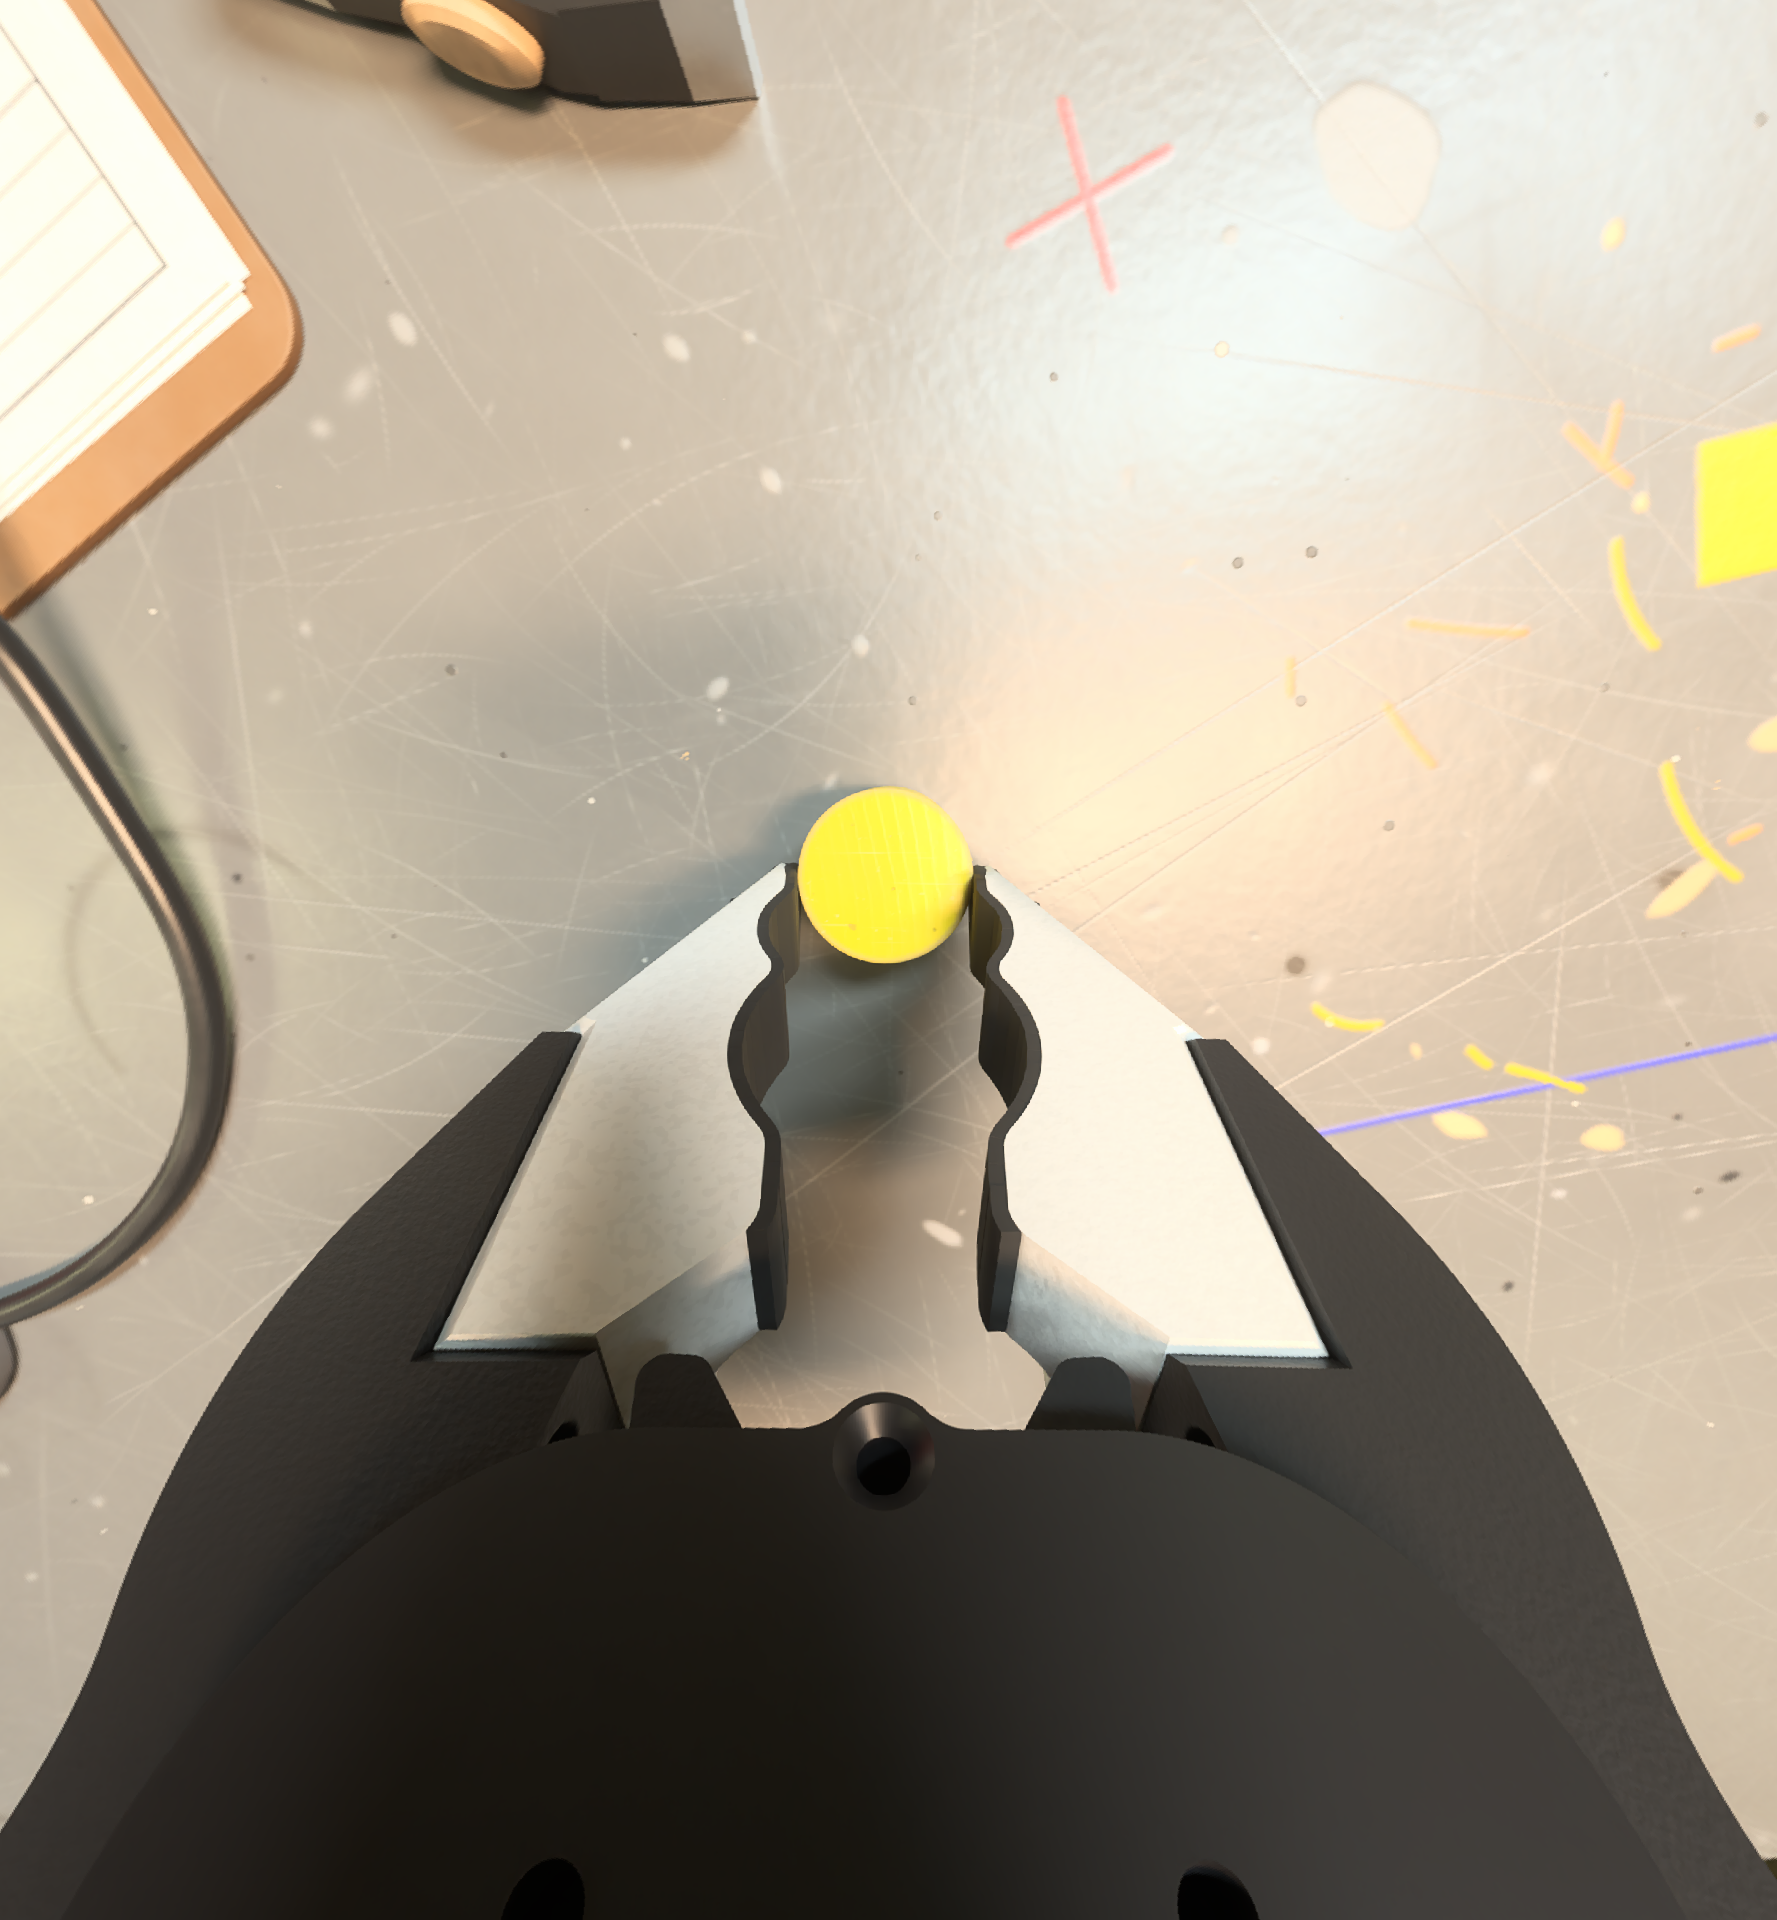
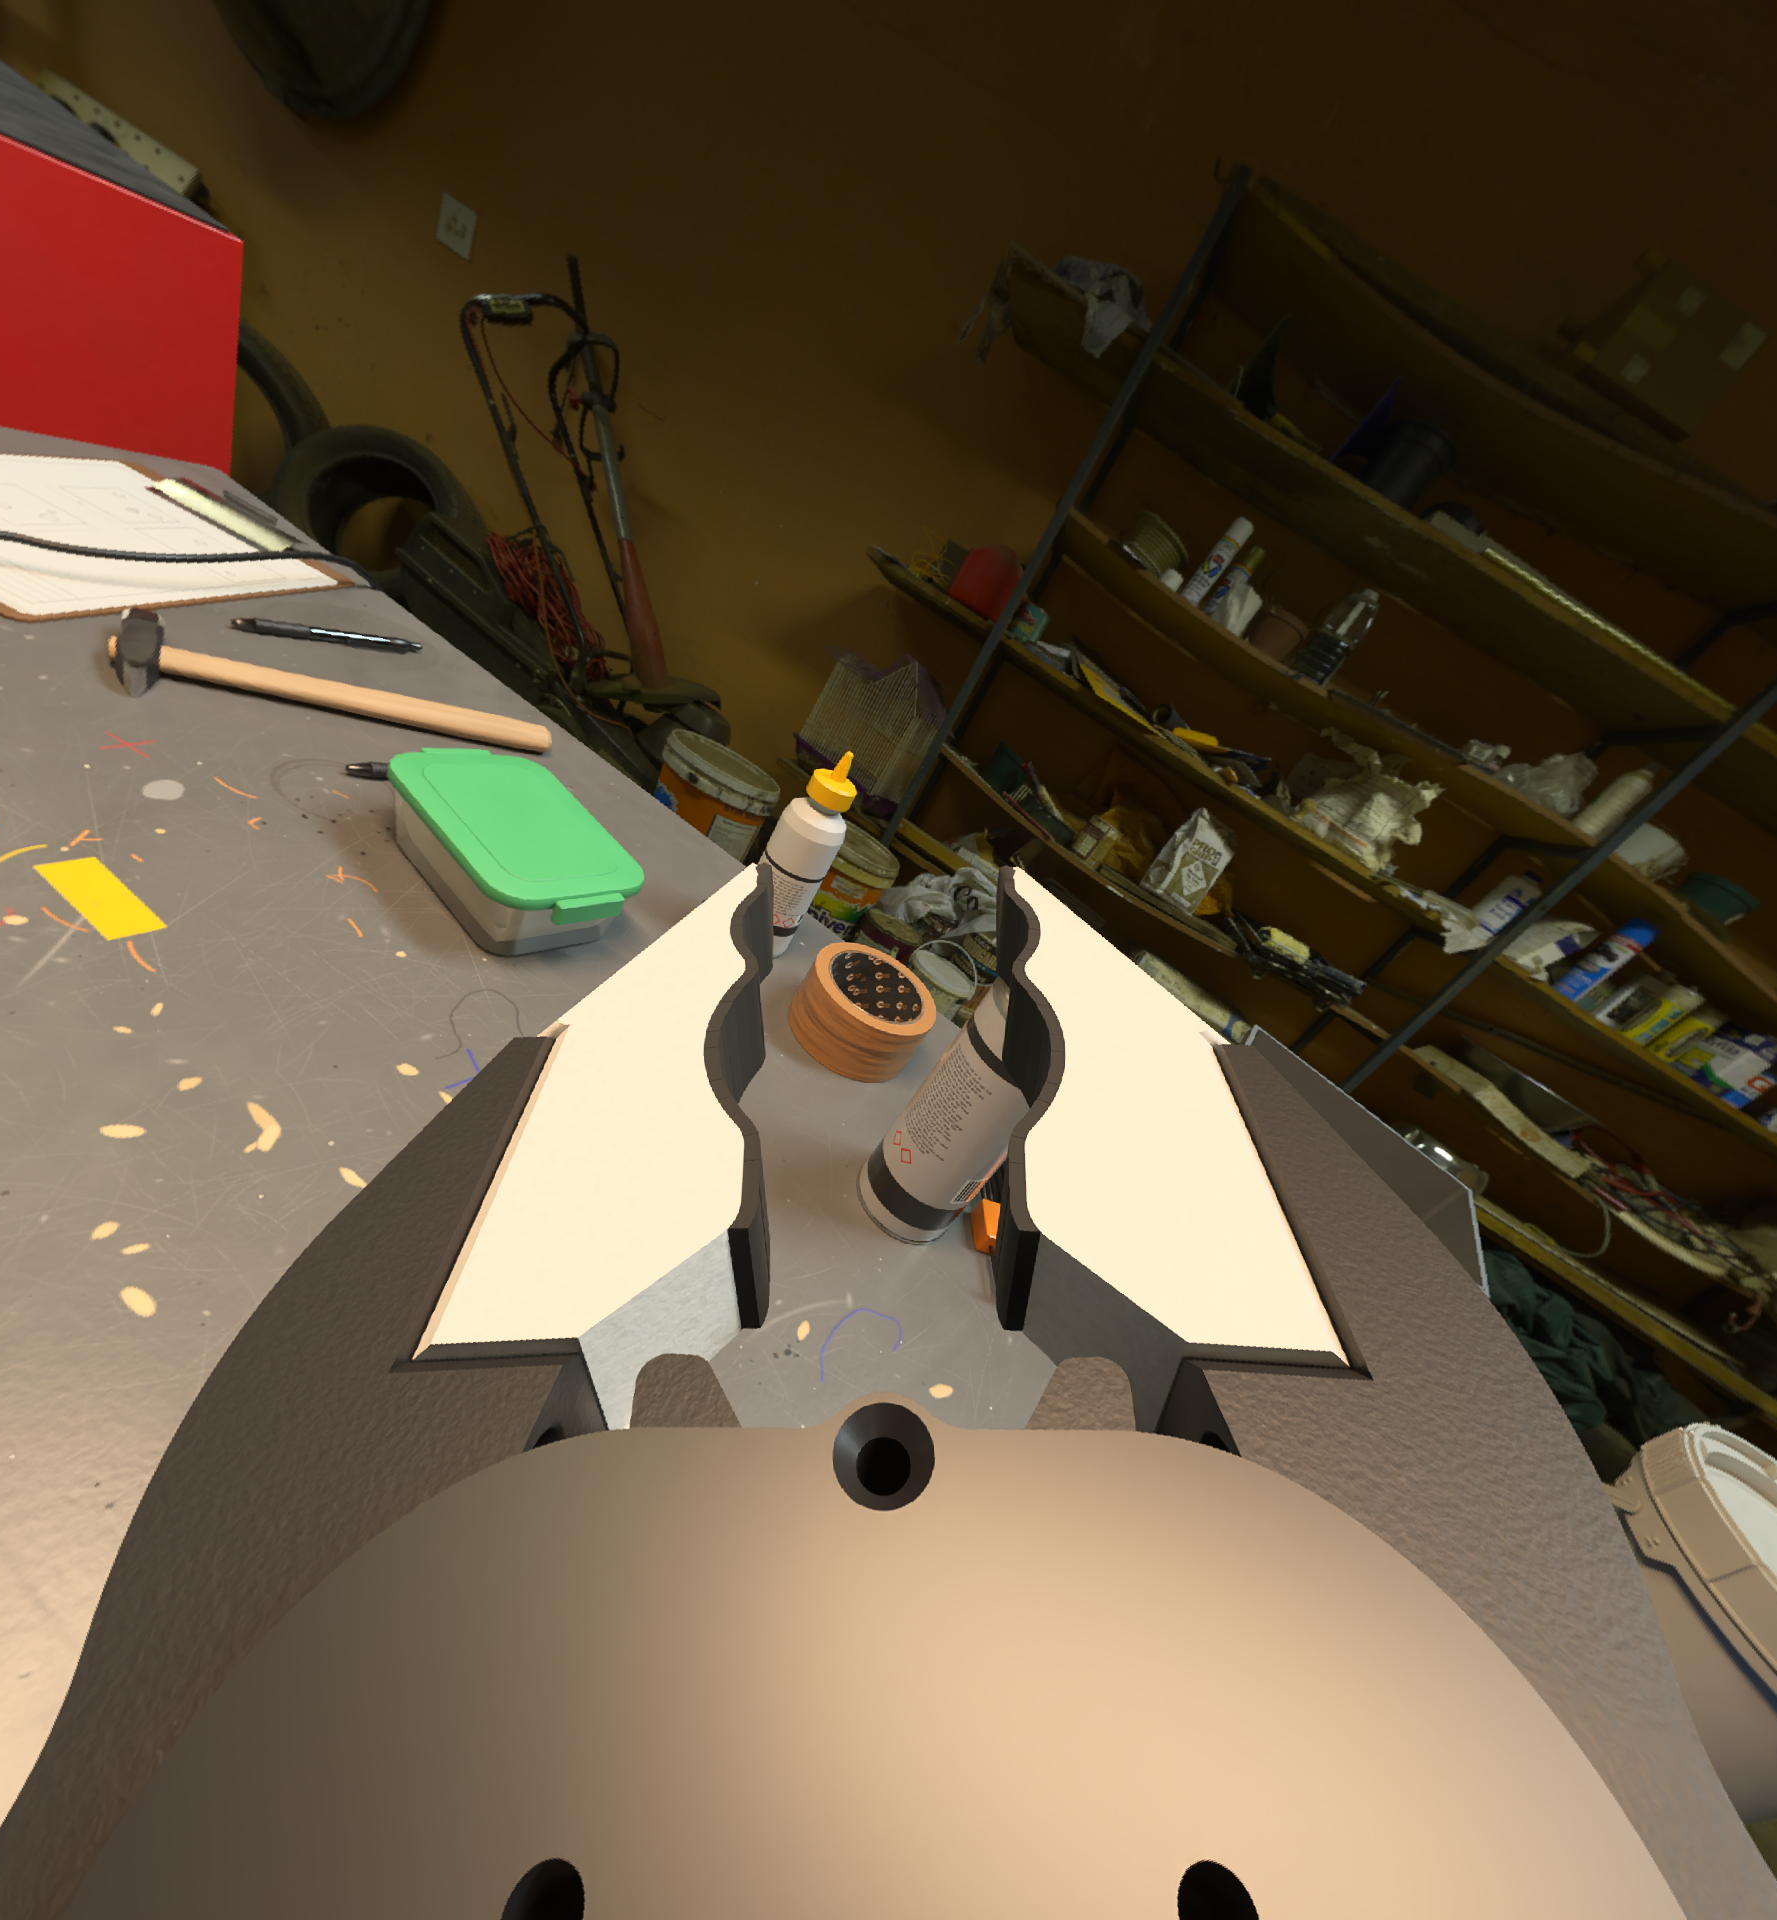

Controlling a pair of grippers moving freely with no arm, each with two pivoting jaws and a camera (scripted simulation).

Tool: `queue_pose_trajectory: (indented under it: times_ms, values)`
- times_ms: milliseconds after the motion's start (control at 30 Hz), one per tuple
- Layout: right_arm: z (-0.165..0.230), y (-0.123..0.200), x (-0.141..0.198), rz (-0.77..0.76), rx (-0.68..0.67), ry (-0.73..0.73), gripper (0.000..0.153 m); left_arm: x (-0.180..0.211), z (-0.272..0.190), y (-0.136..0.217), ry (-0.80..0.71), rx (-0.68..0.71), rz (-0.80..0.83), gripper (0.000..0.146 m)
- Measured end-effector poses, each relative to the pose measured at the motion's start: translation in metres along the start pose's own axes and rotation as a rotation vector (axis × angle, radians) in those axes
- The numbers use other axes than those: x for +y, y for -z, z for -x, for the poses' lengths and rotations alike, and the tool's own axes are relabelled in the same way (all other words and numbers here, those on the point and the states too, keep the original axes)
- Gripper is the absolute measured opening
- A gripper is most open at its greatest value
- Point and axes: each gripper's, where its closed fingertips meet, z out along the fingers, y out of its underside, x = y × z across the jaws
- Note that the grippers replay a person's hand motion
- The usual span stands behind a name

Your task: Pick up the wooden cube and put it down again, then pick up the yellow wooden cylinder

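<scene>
In the left wrist view I look straight down on the grey table (image 1: 551, 582). The yellow wooden cylinder (image 1: 884, 875) stands on end, so I see its round top. My left gripper (image 1: 882, 896) is shut on it, with one fingertip against each side. I cannot tell whether it is off the table. My right gripper (image 2: 882, 894) is open and empty, and looks across the table's far edge. The wooden cube is in neither view.
A clipboard with paper (image 1: 63, 312), a dark cable (image 1: 177, 935) and a hammer head (image 1: 572, 47) lie to the upper left. A flat yellow patch (image 1: 1772, 499) marks the table. A green-lidded box (image 2: 510, 842), a hammer (image 2: 344, 691), a glue bottle (image 2: 806, 842), a tape roll (image 2: 863, 1013) and a tipped can (image 2: 951, 1122) are ahead of the right gripper.
</scene>
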Motion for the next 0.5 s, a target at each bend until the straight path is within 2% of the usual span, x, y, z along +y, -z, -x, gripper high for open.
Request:
queue_pose_trajectory:
  times_ms: [100, 167, 267, 300, 367, 433, 500]
  values:
    - [0.003, -0.001, 0.0, 0.005, -0.005, 0.019, 0.043, -0.002, 0.006, 0.007, 0.002, -0.037, -0.015, 0.032]
    - [0.003, -0.002, 0.001, 0.01, -0.006, 0.022, 0.043, -0.012, 0.007, 0.017, 0.025, -0.034, -0.085, 0.032]
    - [0.005, -0.004, 0.003, 0.016, -0.016, 0.015, 0.043, -0.037, -0.009, 0.042, 0.058, 0.081, -0.254, 0.032]
    - [0.007, -0.006, 0.003, 0.016, -0.023, 0.011, 0.043, -0.048, -0.023, 0.054, 0.055, 0.167, -0.325, 0.032]
    - [0.013, -0.009, 0.002, 0.012, -0.044, 0.002, 0.043, -0.07, -0.064, 0.093, 0.025, 0.441, -0.502, 0.032]
    - [0.026, -0.015, -0.002, -0.003, -0.082, -0.006, 0.043, -0.085, -0.113, 0.151, -0.033, 0.815, -0.691, 0.032]
    - [0.048, -0.023, -0.011, -0.033, -0.152, -0.015, 0.043, -0.083, -0.154, 0.202, -0.098, 1.146, -0.769, 0.032]
